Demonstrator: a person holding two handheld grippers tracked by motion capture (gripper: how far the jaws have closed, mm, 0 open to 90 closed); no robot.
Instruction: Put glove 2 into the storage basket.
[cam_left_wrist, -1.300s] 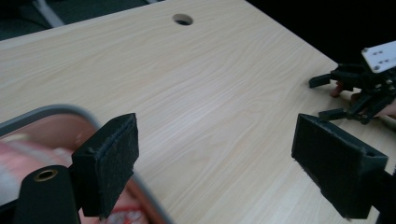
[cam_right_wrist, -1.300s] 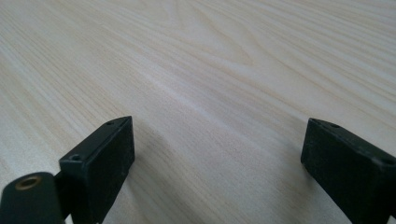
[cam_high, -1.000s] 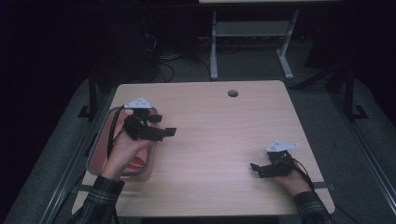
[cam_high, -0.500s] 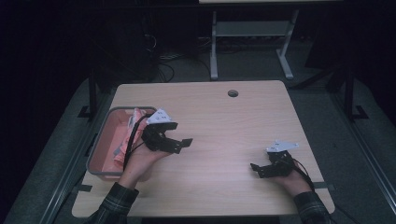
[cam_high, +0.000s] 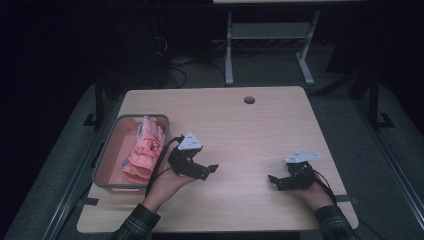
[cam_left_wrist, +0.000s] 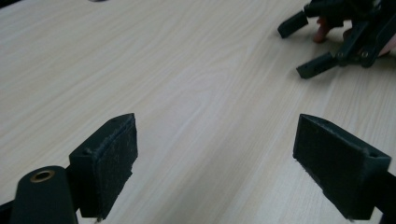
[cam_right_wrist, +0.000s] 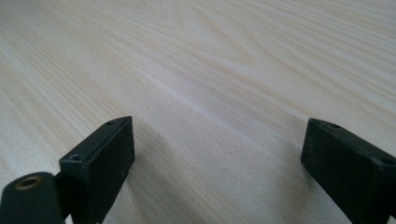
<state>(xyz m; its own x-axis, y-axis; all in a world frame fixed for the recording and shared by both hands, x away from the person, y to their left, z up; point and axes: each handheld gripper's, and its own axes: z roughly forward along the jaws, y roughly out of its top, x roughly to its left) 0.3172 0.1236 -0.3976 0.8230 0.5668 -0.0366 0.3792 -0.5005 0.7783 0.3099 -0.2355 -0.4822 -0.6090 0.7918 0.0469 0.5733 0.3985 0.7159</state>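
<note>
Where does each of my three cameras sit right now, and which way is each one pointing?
High view: above the person's side, looking forward and down on the table, the bin of pink cloth, both forearms.
Left gripper view: rides the left gripper, looking across bare tabletop at the right gripper, as the high view also shows.
Right gripper view: rides the right gripper, facing bare tabletop.
</note>
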